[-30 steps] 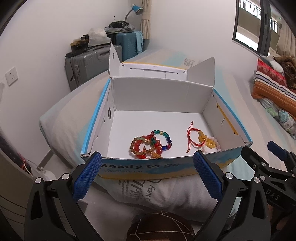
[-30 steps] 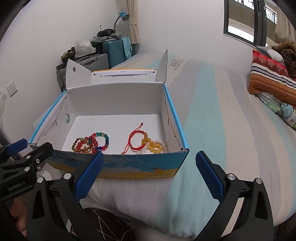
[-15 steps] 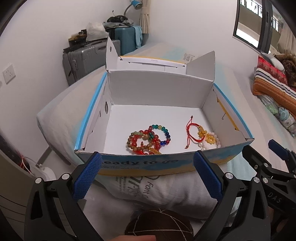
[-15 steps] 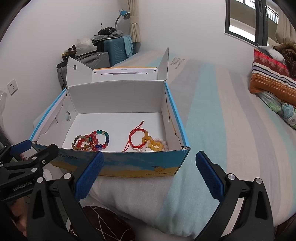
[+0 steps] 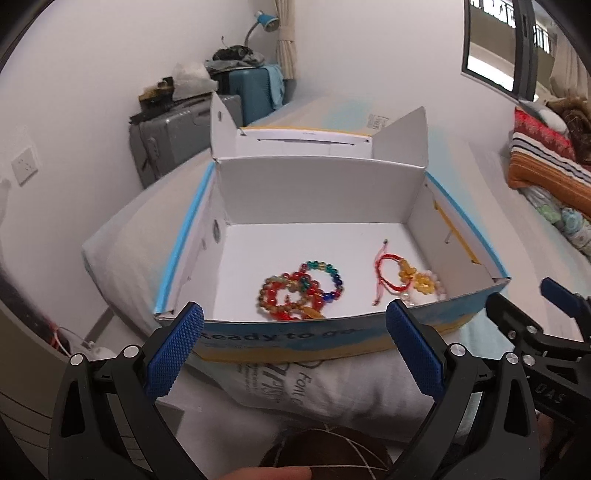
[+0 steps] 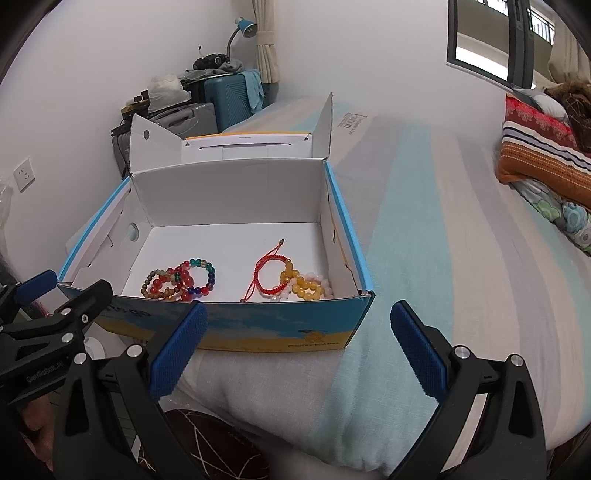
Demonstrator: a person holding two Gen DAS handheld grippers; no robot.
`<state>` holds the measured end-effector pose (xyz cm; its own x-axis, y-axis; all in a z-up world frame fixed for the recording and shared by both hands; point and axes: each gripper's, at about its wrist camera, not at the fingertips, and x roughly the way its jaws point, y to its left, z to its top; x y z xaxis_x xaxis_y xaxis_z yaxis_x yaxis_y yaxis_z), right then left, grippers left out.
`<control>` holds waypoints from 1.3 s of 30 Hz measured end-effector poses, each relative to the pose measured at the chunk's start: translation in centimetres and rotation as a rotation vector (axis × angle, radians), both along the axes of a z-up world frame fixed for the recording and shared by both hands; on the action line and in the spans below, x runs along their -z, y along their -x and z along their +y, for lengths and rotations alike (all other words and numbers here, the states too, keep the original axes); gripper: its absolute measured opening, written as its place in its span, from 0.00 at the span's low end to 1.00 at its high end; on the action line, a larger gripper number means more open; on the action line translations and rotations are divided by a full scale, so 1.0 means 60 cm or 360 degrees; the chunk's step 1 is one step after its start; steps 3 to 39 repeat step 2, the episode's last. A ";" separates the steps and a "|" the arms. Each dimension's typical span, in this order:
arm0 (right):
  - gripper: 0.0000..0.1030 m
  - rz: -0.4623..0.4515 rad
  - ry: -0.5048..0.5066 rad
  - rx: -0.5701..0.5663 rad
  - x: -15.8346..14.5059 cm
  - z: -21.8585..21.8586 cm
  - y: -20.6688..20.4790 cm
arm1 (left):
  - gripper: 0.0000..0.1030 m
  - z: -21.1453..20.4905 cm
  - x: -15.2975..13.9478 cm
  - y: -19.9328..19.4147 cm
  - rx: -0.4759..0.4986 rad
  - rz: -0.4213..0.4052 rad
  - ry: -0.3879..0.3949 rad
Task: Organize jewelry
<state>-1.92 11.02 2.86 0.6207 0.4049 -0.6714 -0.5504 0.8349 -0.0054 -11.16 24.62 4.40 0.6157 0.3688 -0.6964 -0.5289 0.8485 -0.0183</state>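
two claws gape wide, empty, short of the open blue-and-white cardboard box (image 6: 258,325) on the bed. tangled multicoloured bead bracelets (image 5: 301,291) lie dead ahead of left claw (image 5: 295,354); red cord and yellow-bead bracelets (image 6: 291,282) ahead of right claw (image 6: 299,350).

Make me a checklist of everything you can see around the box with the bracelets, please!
Surface: striped blue and grey bed cover, box rests on a white pillow.
Job's things: open white cardboard box with blue rim; multicoloured bead bracelets overlapping at left; red cord bracelet touching yellow bead bracelet at right.
Clutter: nothing seen in the box besides jewelry.
Grippers: left gripper open, empty; right gripper open, empty; both short of the box.
Cables: thin wires by the floor.
Surroundings: grey suitcase, teal suitcase, blue desk lamp, window.
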 end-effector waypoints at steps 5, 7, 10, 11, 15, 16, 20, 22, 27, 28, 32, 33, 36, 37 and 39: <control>0.93 0.0000 0.0000 -0.0001 0.000 -0.001 0.000 | 0.94 0.000 0.000 -0.001 -0.0014 0.0004 -0.0006; 0.93 0.0000 0.0000 -0.0001 0.000 -0.001 0.000 | 0.94 0.000 0.000 -0.001 -0.0014 0.0004 -0.0006; 0.93 0.0000 0.0000 -0.0001 0.000 -0.001 0.000 | 0.94 0.000 0.000 -0.001 -0.0014 0.0004 -0.0006; 0.93 0.0000 0.0000 -0.0001 0.000 -0.001 0.000 | 0.94 0.000 0.000 -0.001 -0.0014 0.0004 -0.0006; 0.93 0.0000 0.0000 -0.0001 0.000 -0.001 0.000 | 0.94 0.000 0.000 -0.001 -0.0014 0.0004 -0.0006; 0.93 0.0000 0.0000 -0.0001 0.000 -0.001 0.000 | 0.94 0.000 0.000 -0.001 -0.0014 0.0004 -0.0006; 0.93 0.0000 0.0000 -0.0001 0.000 -0.001 0.000 | 0.94 0.000 0.000 -0.001 -0.0014 0.0004 -0.0006; 0.93 0.0000 0.0000 -0.0001 0.000 -0.001 0.000 | 0.94 0.000 0.000 -0.001 -0.0014 0.0004 -0.0006; 0.93 0.0000 0.0000 -0.0001 0.000 -0.001 0.000 | 0.94 0.000 0.000 -0.001 -0.0014 0.0004 -0.0006; 0.93 0.0000 0.0000 -0.0001 0.000 -0.001 0.000 | 0.94 0.000 0.000 -0.001 -0.0014 0.0004 -0.0006; 0.93 0.0000 0.0000 -0.0001 0.000 -0.001 0.000 | 0.94 0.000 0.000 -0.001 -0.0014 0.0004 -0.0006; 0.93 0.0000 0.0000 -0.0001 0.000 -0.001 0.000 | 0.94 0.000 0.000 -0.001 -0.0014 0.0004 -0.0006; 0.93 0.0000 0.0000 -0.0001 0.000 -0.001 0.000 | 0.94 0.000 0.000 -0.001 -0.0014 0.0004 -0.0006; 0.93 0.0000 0.0000 -0.0001 0.000 -0.001 0.000 | 0.94 0.000 0.000 -0.001 -0.0014 0.0004 -0.0006; 0.93 0.0000 0.0000 -0.0001 0.000 -0.001 0.000 | 0.94 0.000 0.000 -0.001 -0.0014 0.0004 -0.0006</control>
